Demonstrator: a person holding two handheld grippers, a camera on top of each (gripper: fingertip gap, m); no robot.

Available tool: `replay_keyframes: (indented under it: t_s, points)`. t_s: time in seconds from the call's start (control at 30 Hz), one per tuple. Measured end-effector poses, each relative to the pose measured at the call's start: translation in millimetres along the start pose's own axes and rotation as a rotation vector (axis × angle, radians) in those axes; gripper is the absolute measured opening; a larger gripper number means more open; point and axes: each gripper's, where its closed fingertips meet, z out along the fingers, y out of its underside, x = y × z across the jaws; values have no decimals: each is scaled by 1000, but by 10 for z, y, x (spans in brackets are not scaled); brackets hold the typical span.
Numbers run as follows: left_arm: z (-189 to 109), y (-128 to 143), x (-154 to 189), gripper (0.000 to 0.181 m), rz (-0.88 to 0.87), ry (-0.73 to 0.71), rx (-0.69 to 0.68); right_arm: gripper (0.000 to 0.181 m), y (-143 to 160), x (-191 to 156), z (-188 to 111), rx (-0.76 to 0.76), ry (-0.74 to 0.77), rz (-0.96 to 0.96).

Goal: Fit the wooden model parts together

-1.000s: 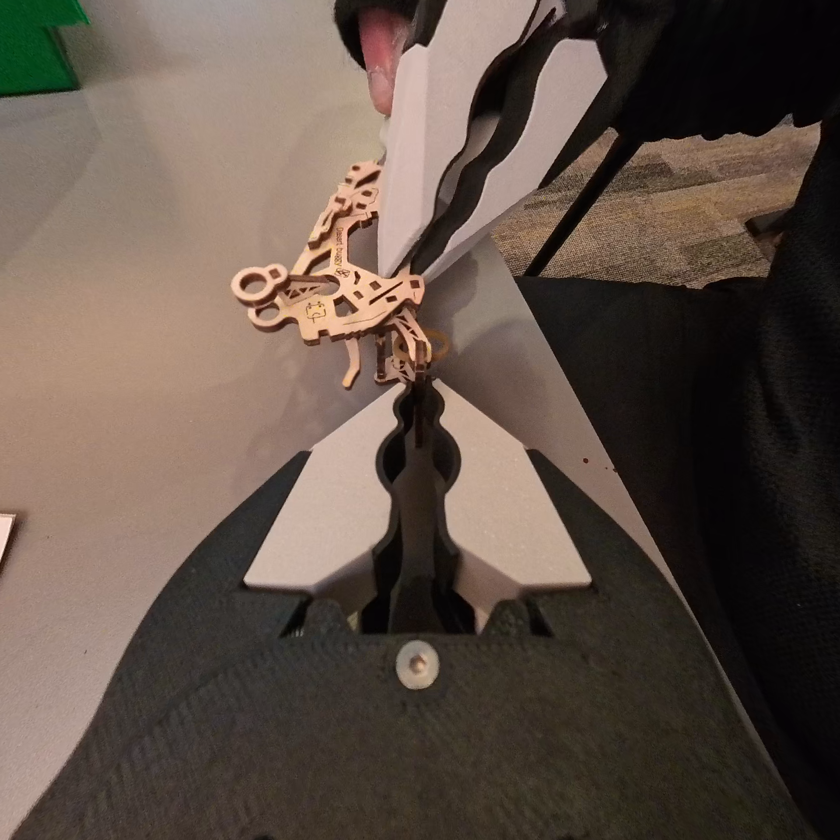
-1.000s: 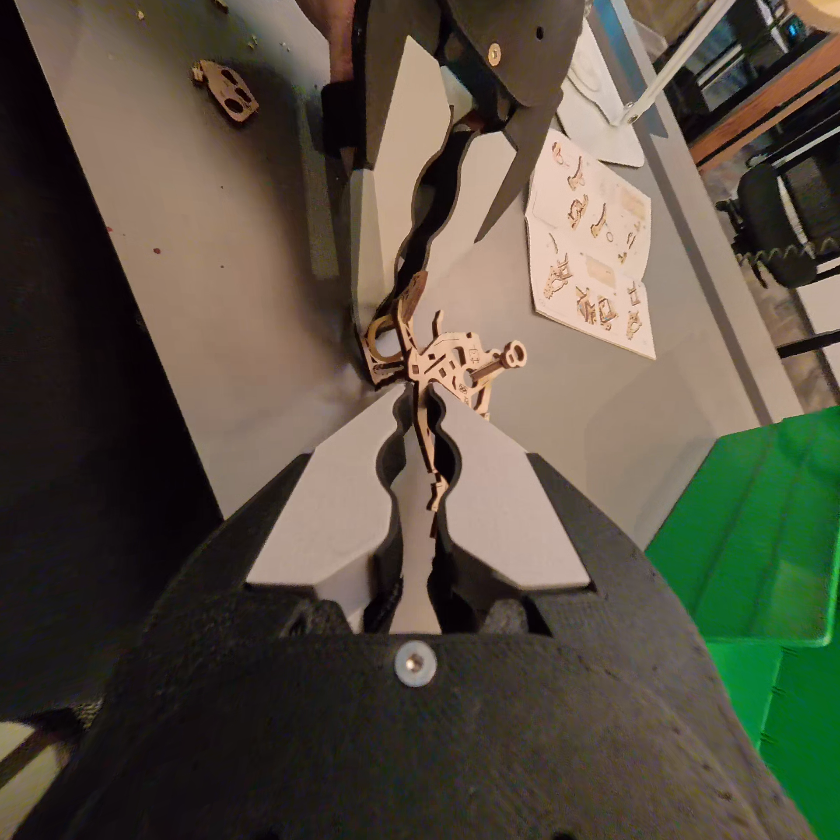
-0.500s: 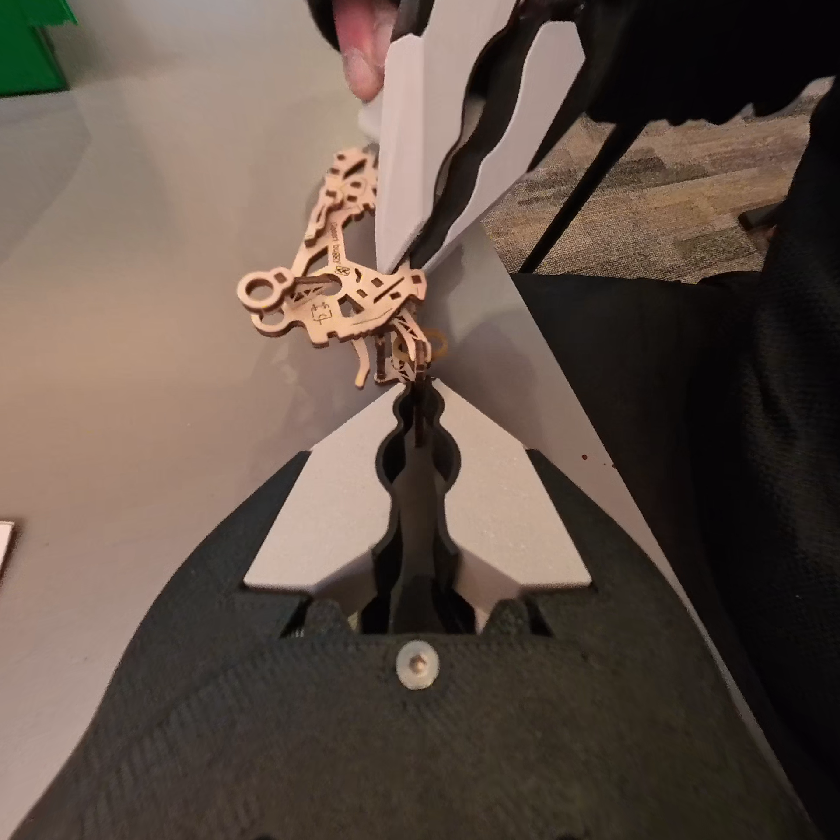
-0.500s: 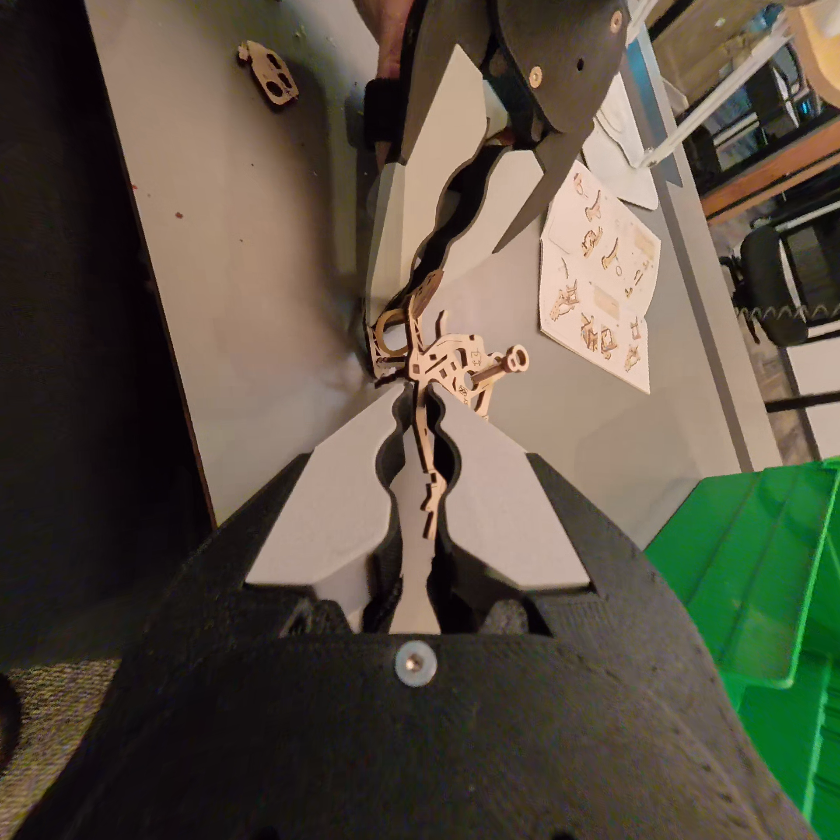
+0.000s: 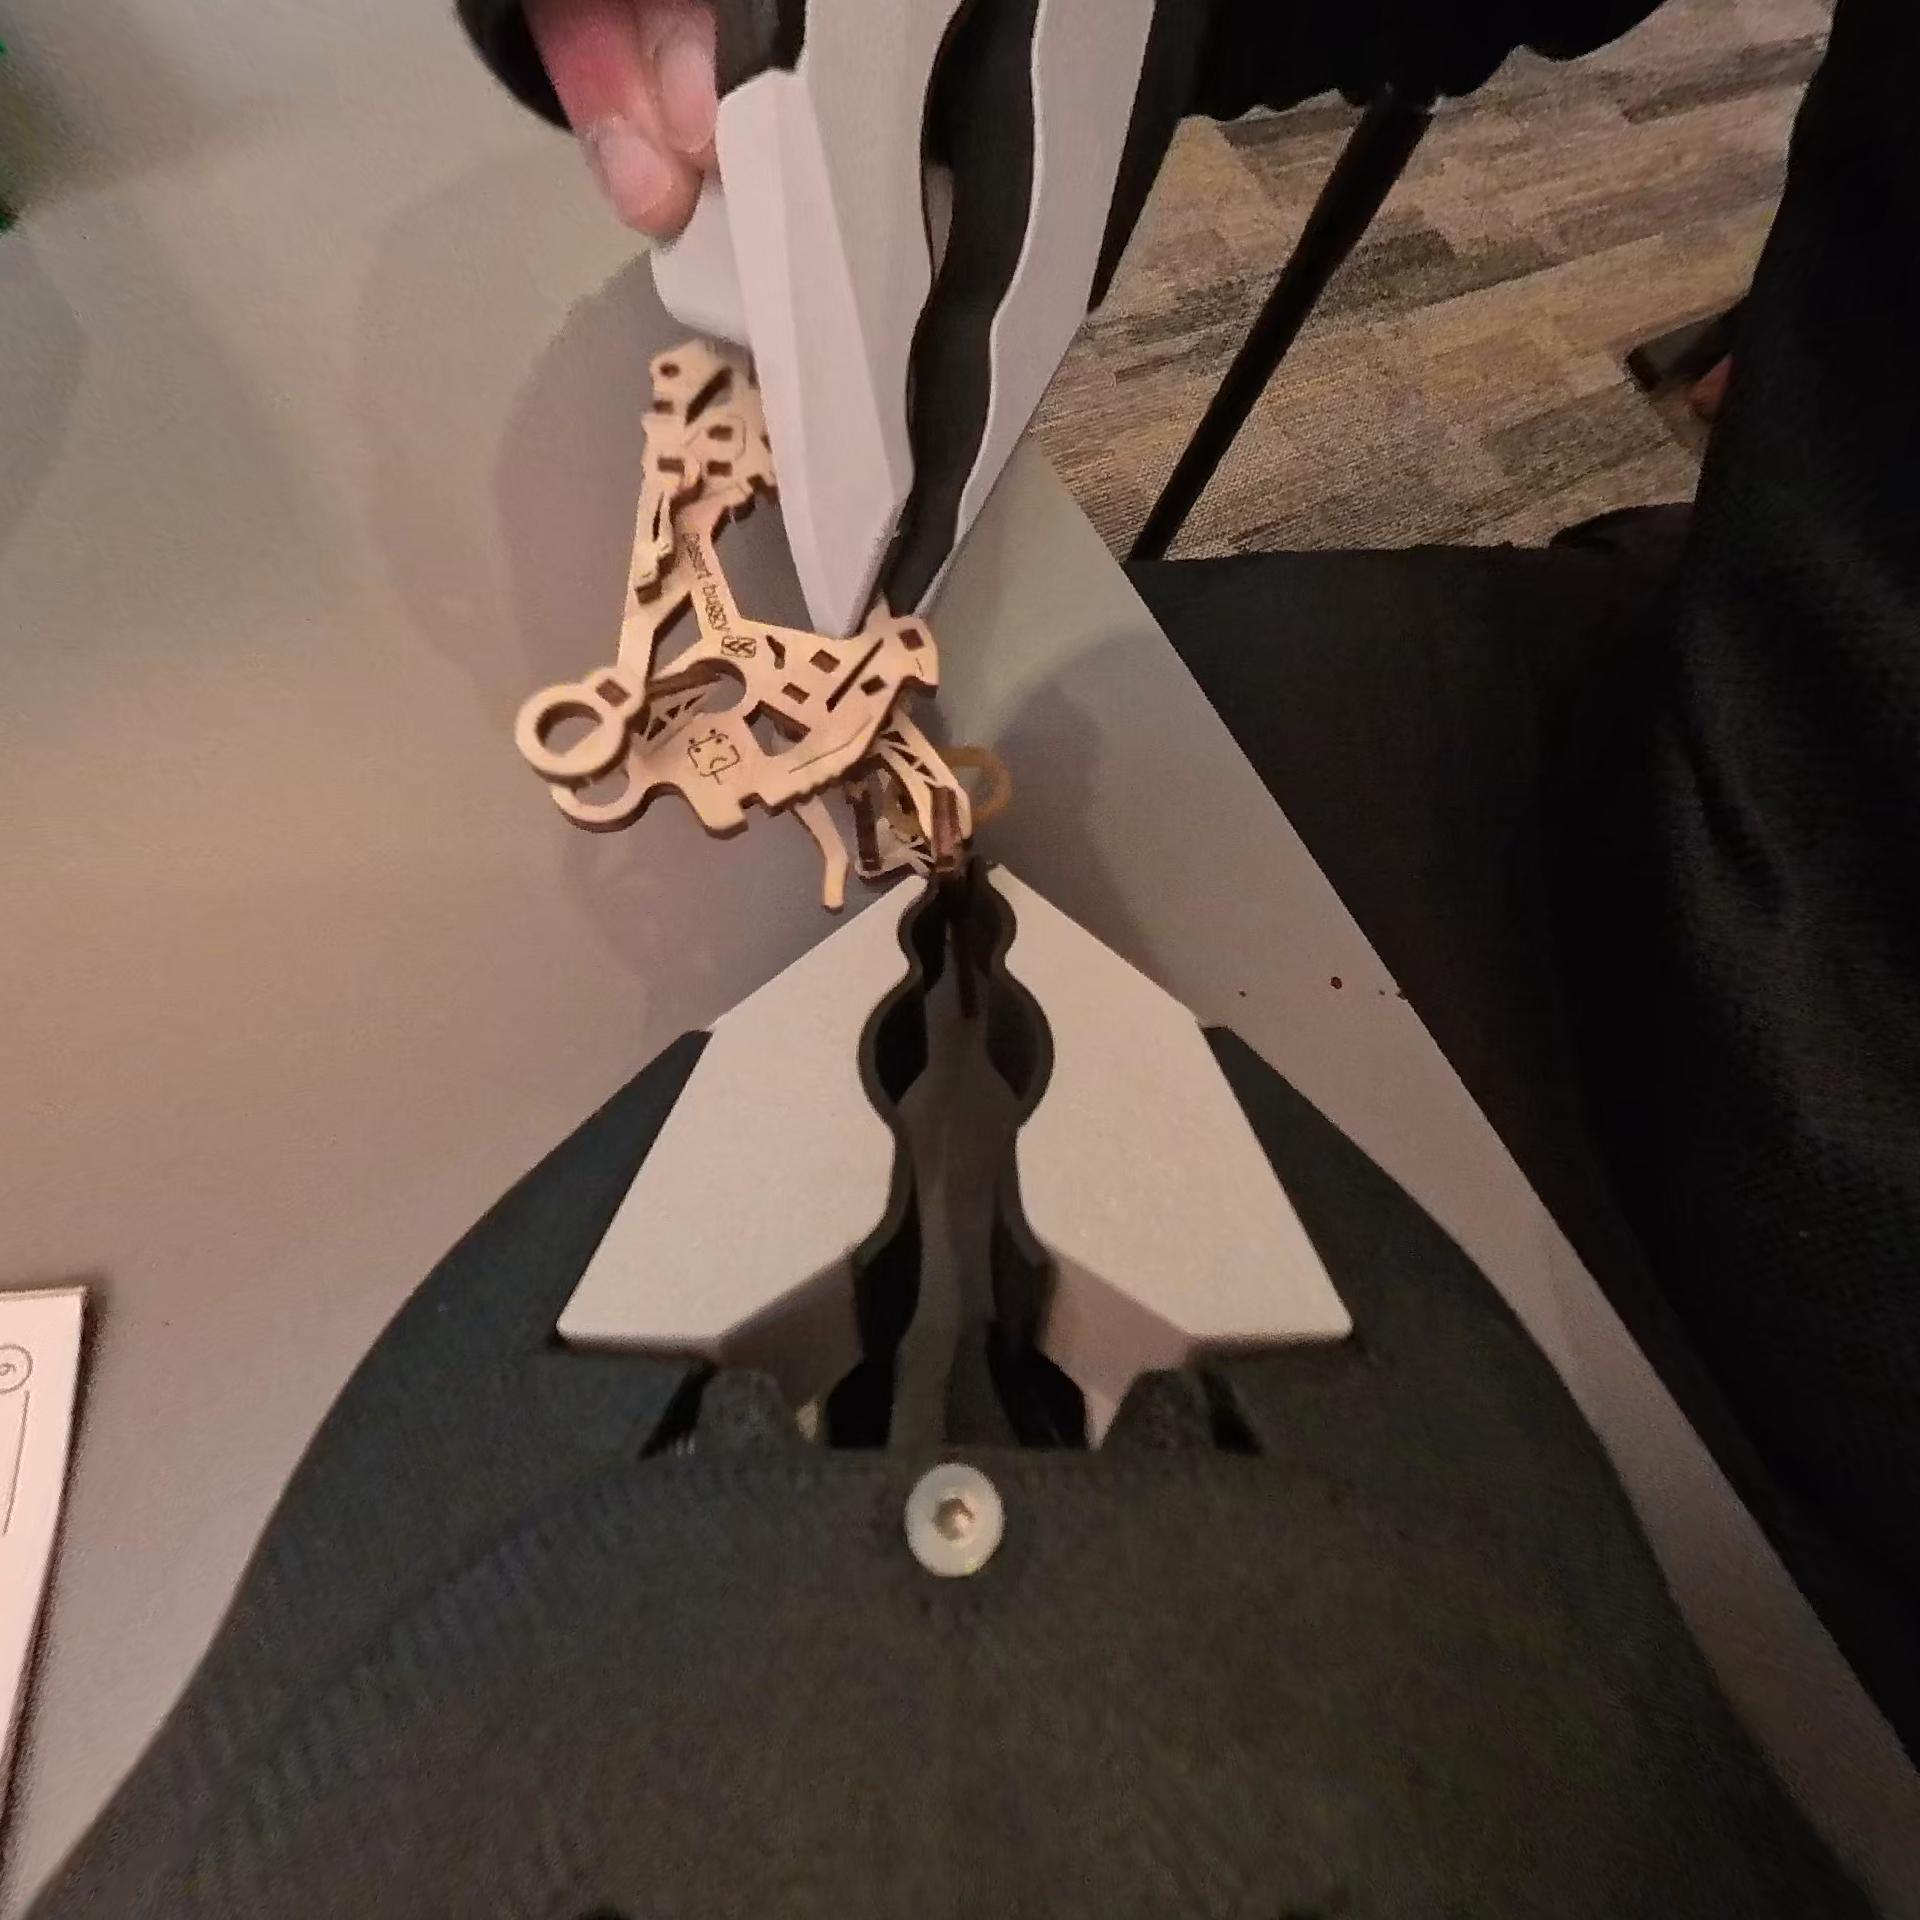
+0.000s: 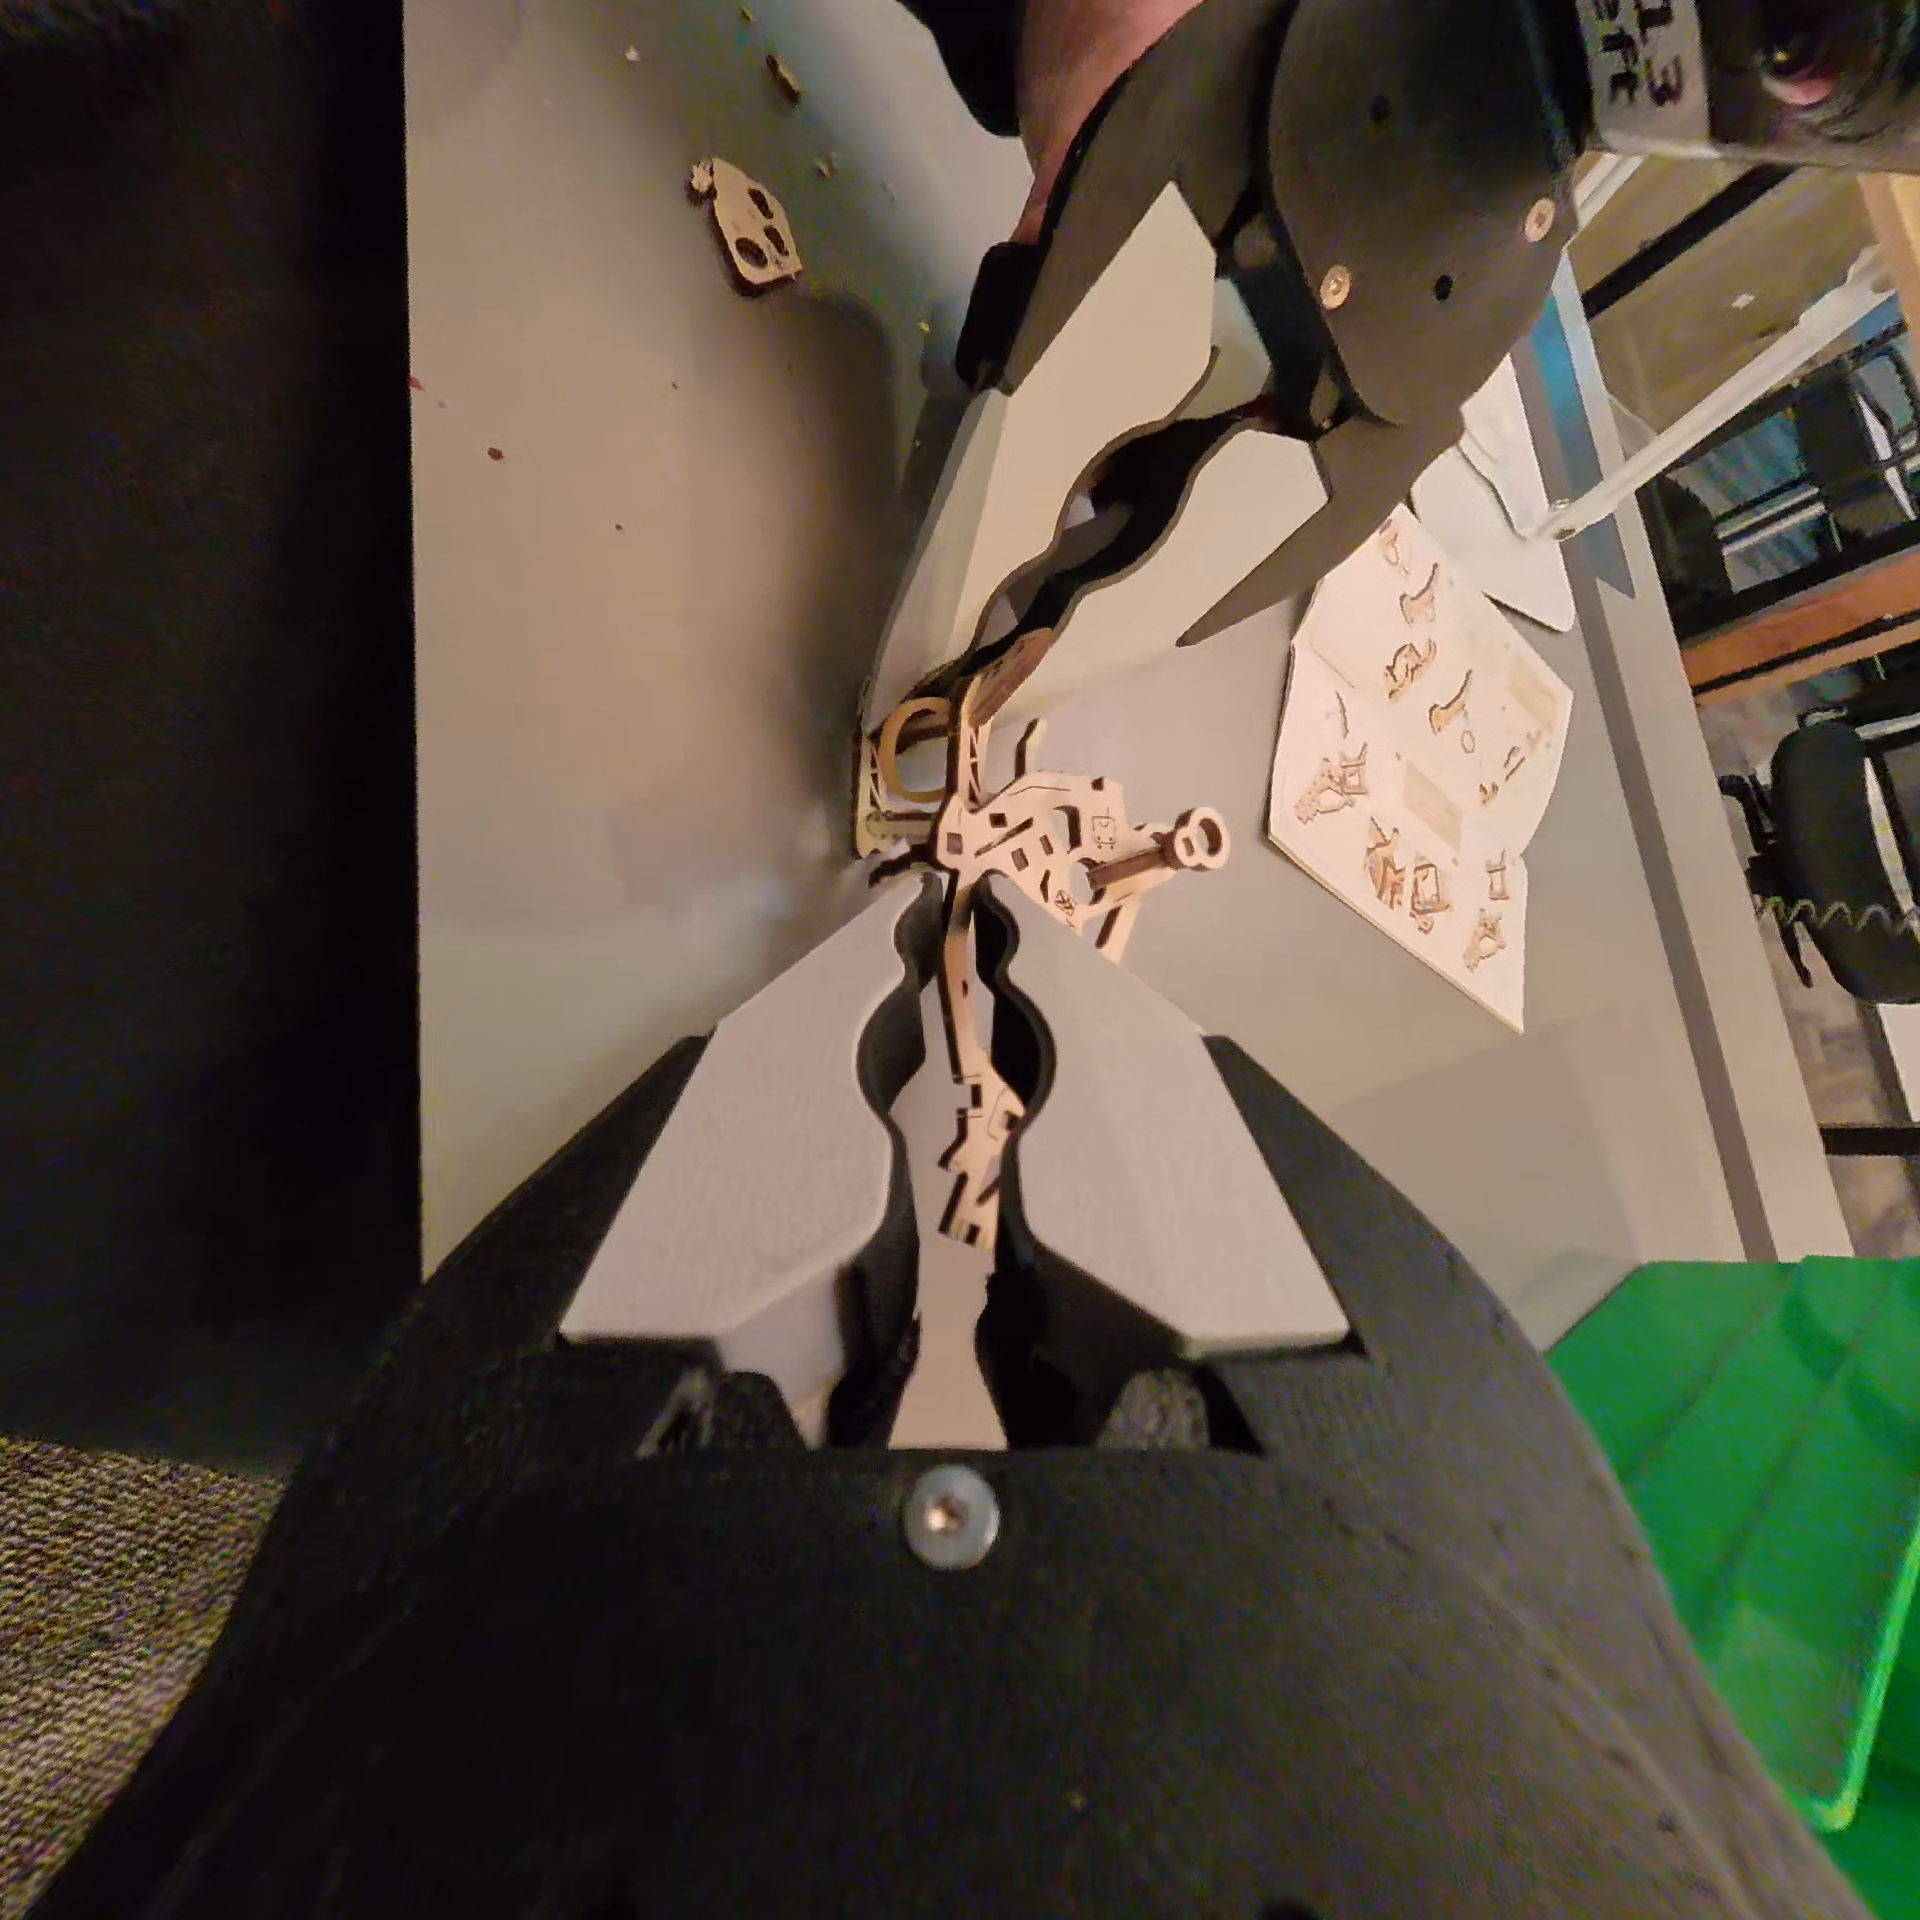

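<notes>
A flat, pale wooden model frame (image 5: pixel 748 707) with a ring at one end hangs in the air over the grey table (image 5: pixel 260 623). My right gripper (image 6: pixel 951 888) is shut on the frame's long strip (image 6: pixel 966 1039), which runs back between its fingers. It enters the left wrist view from above (image 5: pixel 904 613). My left gripper (image 5: pixel 951 883) is shut on a small latticed wooden part (image 5: pixel 904 821) that meets the frame's lower corner. In the right wrist view the left gripper (image 6: pixel 966 675) comes in from the top, with that part (image 6: pixel 914 769) at its tips.
A loose wooden piece (image 6: pixel 748 234) and small crumbs lie on the table farther off. An open instruction sheet (image 6: pixel 1413 790) lies to the right, and a green box (image 6: pixel 1714 1507) stands nearer. The table edge (image 5: pixel 1299 935), dark clothing and carpet (image 5: pixel 1455 260) are close on the right. My right fingertips sit around 4 cm from my left ones.
Both grippers keep their hold. The frame has tilted so its upper arm stands steeper, and the right gripper has swung to a more upright angle over it.
</notes>
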Motion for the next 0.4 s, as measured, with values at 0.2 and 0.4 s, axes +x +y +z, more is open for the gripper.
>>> replay_keyframes:
  t_s: [0.2,0.4]
  points:
    - [0,5,2,2,29,11,-25,3,-5,-5,4,48,-46,2]
    - [0,8,5,2,47,16,-38,2,-10,-6,-1,70,-91,20]
